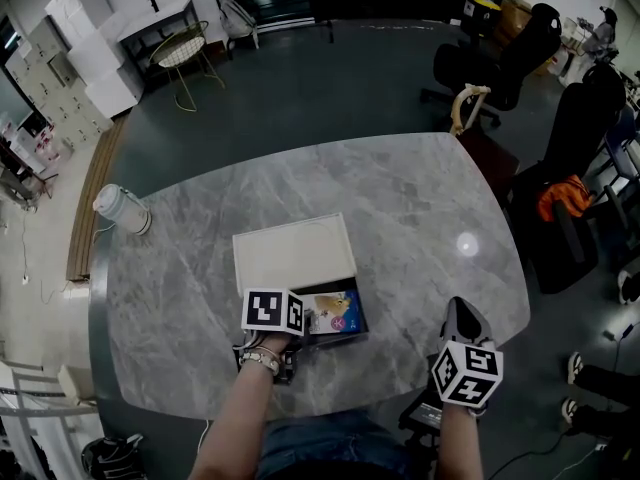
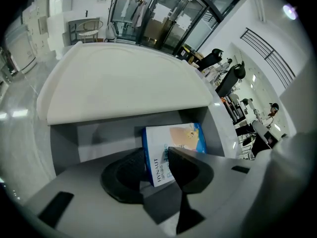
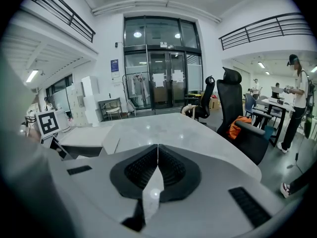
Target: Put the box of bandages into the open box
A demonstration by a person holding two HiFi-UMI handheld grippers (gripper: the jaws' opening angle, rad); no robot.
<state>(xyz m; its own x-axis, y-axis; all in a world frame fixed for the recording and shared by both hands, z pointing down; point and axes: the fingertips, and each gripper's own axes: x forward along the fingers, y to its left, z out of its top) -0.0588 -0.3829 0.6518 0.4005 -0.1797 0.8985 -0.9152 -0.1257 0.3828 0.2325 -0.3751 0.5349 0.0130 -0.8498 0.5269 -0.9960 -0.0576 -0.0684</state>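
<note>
Surface: grey marble-patterned table (image 1: 400, 198) with rounded corners.

Open box (image 1: 359, 314): shallow, grey-walled, rectangular. It sits close to the table's near edge, left of centre. Its cream lid (image 1: 295, 251) is folded back flat toward the middle of the table. From the left gripper view the lid (image 2: 124, 83) fills the upper field and the grey inner wall (image 2: 64, 148) sits below it.

Box of bandages (image 1: 337, 313): small blue-and-white carton, lying inside the open box against its right wall. The printed face is up and slightly tilted. In the left gripper view the carton (image 2: 176, 143) shows its white spine toward the camera.

Left gripper (image 1: 290, 319): over the near-left part of the open box, reaching in from the table's near edge. Its jaws stand apart, released. The carton's near end sits between the black ribbed pads (image 2: 126, 175) with no squeeze on it; gripper point (image 2: 156, 155).

Right gripper (image 1: 462, 315): over the near-right edge of the table, well apart from the open box. Its jaws are clenched together with nothing between them (image 3: 157, 155); bare tabletop lies ahead of it.

Also noted: a white cylindrical container (image 1: 122, 209) lying on its side at the table's left edge.
</note>
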